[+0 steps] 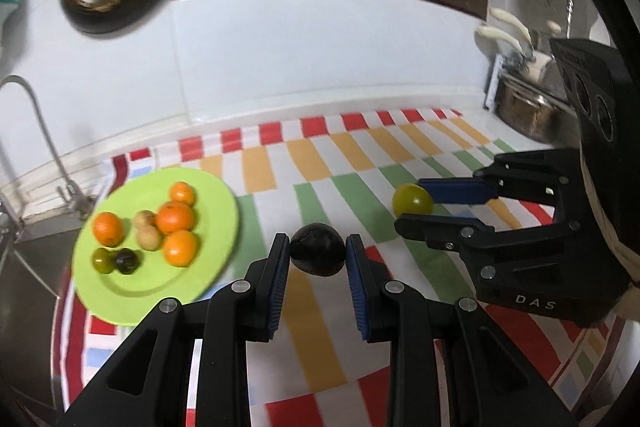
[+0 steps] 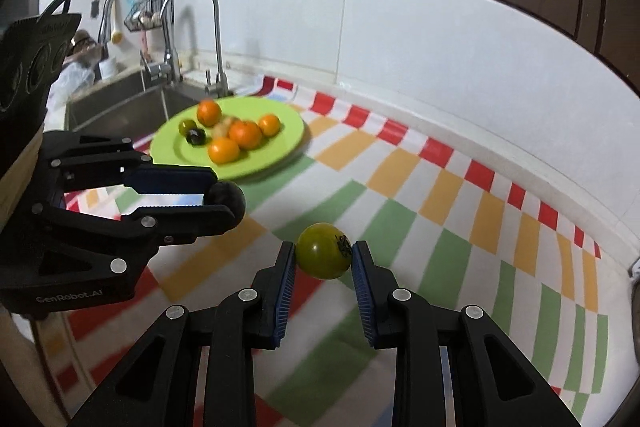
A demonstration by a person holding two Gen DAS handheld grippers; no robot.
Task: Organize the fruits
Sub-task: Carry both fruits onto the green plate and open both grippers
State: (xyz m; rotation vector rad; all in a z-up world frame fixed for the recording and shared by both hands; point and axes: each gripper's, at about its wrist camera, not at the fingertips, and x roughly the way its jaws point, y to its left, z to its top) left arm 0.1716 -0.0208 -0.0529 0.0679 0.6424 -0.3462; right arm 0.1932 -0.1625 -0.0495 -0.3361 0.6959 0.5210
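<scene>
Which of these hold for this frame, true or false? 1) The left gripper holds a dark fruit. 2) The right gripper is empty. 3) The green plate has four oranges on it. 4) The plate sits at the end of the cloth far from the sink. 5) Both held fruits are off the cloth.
1) True: the left gripper is clamped on the dark fruit.
2) False: the right gripper grips a green tomato.
3) True: four oranges lie on the green plate, beside smaller fruits.
4) False: the plate sits at the sink end of the striped cloth.
5) True, as far as the views show: both fruits hang between the pads above the cloth.
</scene>
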